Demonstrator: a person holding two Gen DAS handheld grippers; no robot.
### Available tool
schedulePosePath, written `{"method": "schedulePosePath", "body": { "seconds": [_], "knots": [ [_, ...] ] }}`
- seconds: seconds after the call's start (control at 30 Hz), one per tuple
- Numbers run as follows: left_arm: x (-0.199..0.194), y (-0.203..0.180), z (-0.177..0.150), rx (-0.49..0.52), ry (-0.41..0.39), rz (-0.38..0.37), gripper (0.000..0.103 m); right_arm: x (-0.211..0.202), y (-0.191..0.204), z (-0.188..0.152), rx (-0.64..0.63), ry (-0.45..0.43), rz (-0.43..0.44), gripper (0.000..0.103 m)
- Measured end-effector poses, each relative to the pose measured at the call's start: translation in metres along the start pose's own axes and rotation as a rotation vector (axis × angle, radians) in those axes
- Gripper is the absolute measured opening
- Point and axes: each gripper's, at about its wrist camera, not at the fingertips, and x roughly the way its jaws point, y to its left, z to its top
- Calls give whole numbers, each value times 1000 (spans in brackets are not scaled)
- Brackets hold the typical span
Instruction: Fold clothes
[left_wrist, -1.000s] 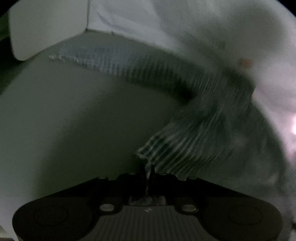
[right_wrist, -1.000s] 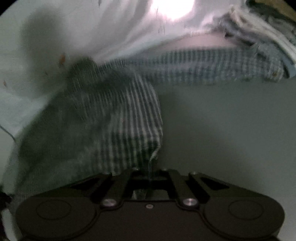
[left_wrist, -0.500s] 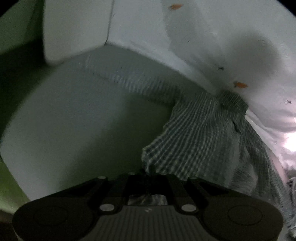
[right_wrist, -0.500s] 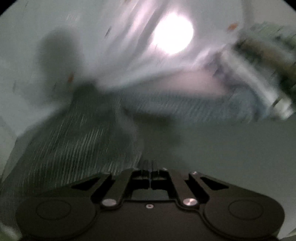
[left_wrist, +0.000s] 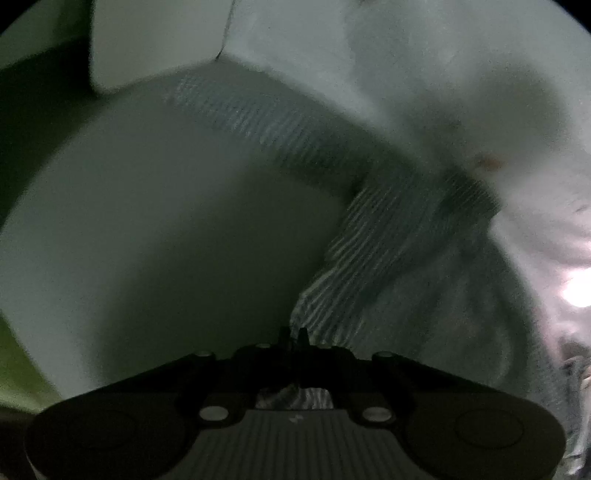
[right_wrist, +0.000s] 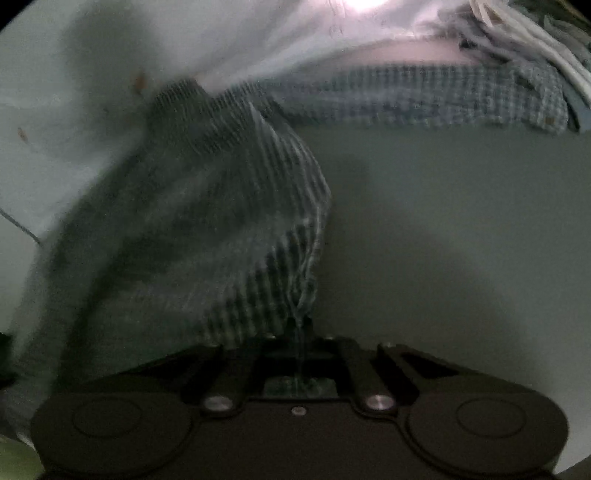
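**Checked shirt held up by both grippers over the pale surface**

Checked shirt (left_wrist: 399, 258) hung between the two grippers, lifted off the pale surface (left_wrist: 166, 240) and blurred in both views. In the left wrist view the left gripper (left_wrist: 293, 334) had its jaws pressed together on a lower corner of the fabric, and a scrap of the checked cloth showed behind the jaws, inside the gripper body. From that corner the cloth rose up and to the right, and one sleeve stretched away to the upper left, lying across the far edge of the surface beside a white sheet (left_wrist: 369, 74) with small orange marks.

In the right wrist view the right gripper (right_wrist: 297, 325) likewise had its jaws closed on an edge of the same shirt (right_wrist: 229, 221), with a thin fold of cloth running down between them. The fabric fanned up and to the left from that pinch. The other sleeve (right_wrist: 424, 99) lay flat along the back of the surface, reaching to the right, where it ended near a pile of other clothes (right_wrist: 517, 29) at the top right corner. A bright light glared at the top of this view, on the white sheet (right_wrist: 55, 92).

The surface in front of both grippers was bare.
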Motion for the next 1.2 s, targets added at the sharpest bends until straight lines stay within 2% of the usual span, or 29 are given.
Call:
{"method": "schedulePosePath", "body": {
  "seconds": [0.03, 0.1, 0.17, 0.23, 0.27, 0.3, 0.33, 0.37, 0.43, 0.5, 0.57, 0.63, 0.7, 0.83, 1.0, 1.03, 1.07, 1.13, 1.17, 1.2],
  "knots": [
    [-19, -6, 10, -3, -39, -50, 1, -23, 3, 8, 25, -37, 51, 0],
    [-53, -16, 29, -7, -117, -138, 1, -74, 2, 22, 137, -137, 220, 0],
    [-70, -21, 39, -2, -168, -158, 1, -110, -10, 28, 252, -231, 349, 0],
    [-54, -15, 39, 4, -138, -75, 1, -116, -22, 26, 283, -245, 304, 0],
    [-46, -11, 38, 6, -123, -33, 1, -107, -27, 24, 256, -207, 199, 0],
    [-33, -5, 37, -14, -74, 8, 1, -98, -29, 19, 237, -154, 119, 0],
    [-16, 5, 34, -70, 3, 43, 0, -89, -30, 15, 221, -100, 45, 0],
    [-10, 9, 30, -107, 41, 57, 0, -79, -32, 10, 205, -46, -29, 0],
    [-21, 3, 29, -52, 16, 55, 1, -94, -31, 5, 270, -94, 91, 0],
    [-26, 1, 32, -1, -2, 70, 1, -107, -34, 4, 365, -142, 160, 0],
    [-13, 9, 32, -10, 37, 94, 2, -103, -35, 2, 366, -126, 112, 0],
    [6, 23, 29, -100, 118, 108, 1, -94, -35, 0, 337, -93, 53, 1],
    [2, 29, 29, -141, 117, 95, 0, -86, -34, -3, 309, -61, -7, 1],
    [-11, 26, 41, -41, 59, 112, 1, -69, -32, -8, 251, 4, -126, 1],
    [14, 49, 37, -2, 144, 173, 1, -47, -30, -14, 177, 86, -273, 2],
    [16, 50, 32, 16, 160, 178, 5, -44, -29, -15, 169, 95, -293, 5],
    [19, 51, 26, 32, 177, 177, 14, -42, -27, -17, 161, 103, -312, 10],
    [23, 54, 16, 52, 213, 173, 31, -41, -27, -15, 189, 75, -334, 44],
    [27, 55, 9, 58, 229, 176, 36, -41, -27, -14, 205, 59, -345, 46],
    [31, 55, 2, 63, 248, 180, 37, -41, -28, -13, 229, 48, -337, 46]
  ]
}}
